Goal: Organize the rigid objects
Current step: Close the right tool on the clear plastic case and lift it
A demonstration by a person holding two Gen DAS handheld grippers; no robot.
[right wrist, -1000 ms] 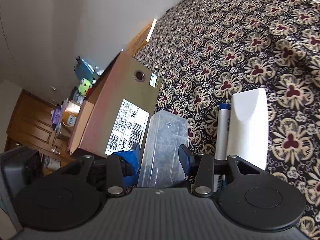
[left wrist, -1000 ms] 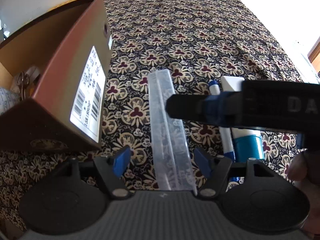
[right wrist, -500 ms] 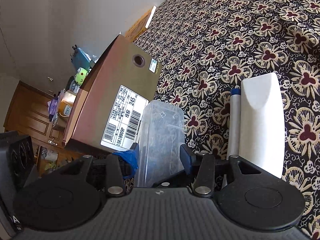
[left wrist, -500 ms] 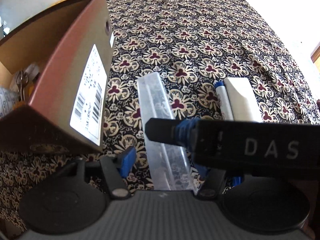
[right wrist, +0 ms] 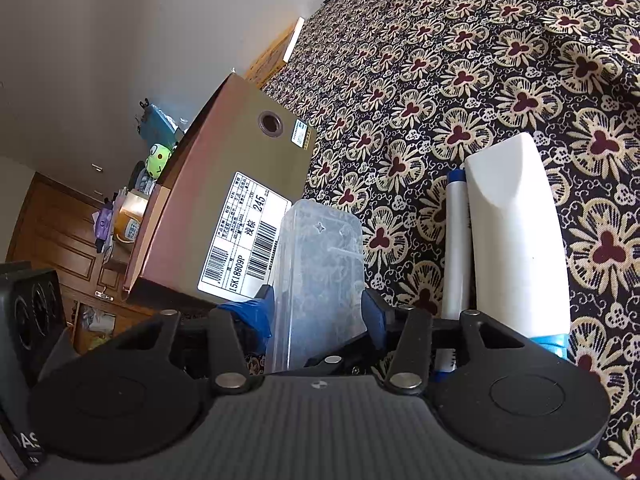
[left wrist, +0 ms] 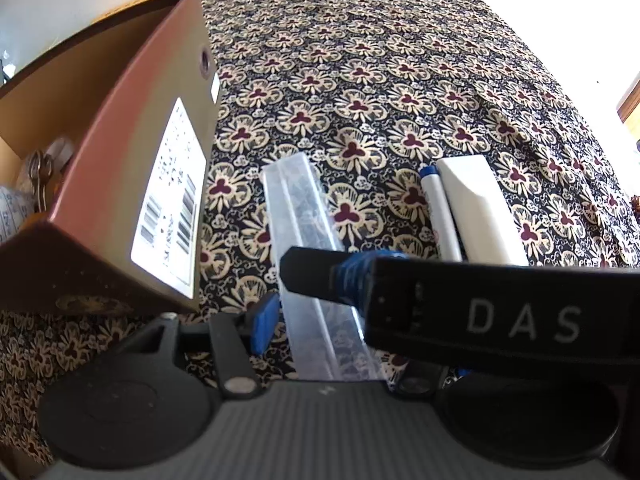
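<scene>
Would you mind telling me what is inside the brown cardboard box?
In the left wrist view, the box is open: some metal keys or rings and a patch of printed white packaging show at its near corner. The box wall hides the rest.

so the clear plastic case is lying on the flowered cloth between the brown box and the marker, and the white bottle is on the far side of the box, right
Not quite. The clear plastic case does lie on the flowered cloth between the brown box and the marker, but the white bottle is not beyond the box: it lies right beside the marker, on the side away from the case. The right wrist view shows this.
</scene>
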